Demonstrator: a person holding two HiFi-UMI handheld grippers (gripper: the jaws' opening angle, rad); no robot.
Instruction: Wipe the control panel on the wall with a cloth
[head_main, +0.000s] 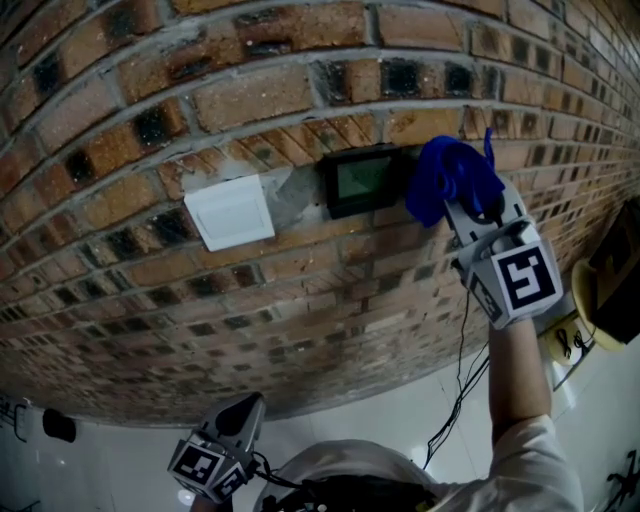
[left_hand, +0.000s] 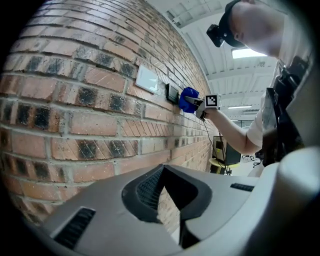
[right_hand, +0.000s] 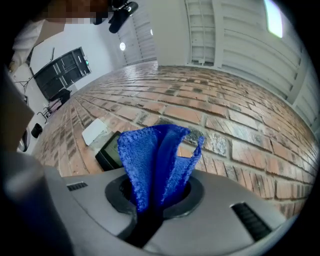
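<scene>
A black control panel (head_main: 362, 180) with a greenish screen is set into the brick wall (head_main: 150, 110). My right gripper (head_main: 472, 208) is raised to the wall and shut on a bunched blue cloth (head_main: 450, 178), which sits just right of the panel at its edge. In the right gripper view the cloth (right_hand: 155, 160) stands up out of the right gripper (right_hand: 155, 200), with the panel (right_hand: 111, 152) behind it to the left. My left gripper (head_main: 222, 455) hangs low, away from the wall; in its own view the left gripper (left_hand: 167, 195) is shut on nothing.
A white blank plate (head_main: 230, 212) is fixed to the wall left of the panel. At the right stand a yellow round table (head_main: 590, 300) and a dark monitor (head_main: 622, 270). A black cable (head_main: 455, 400) trails down below my right arm.
</scene>
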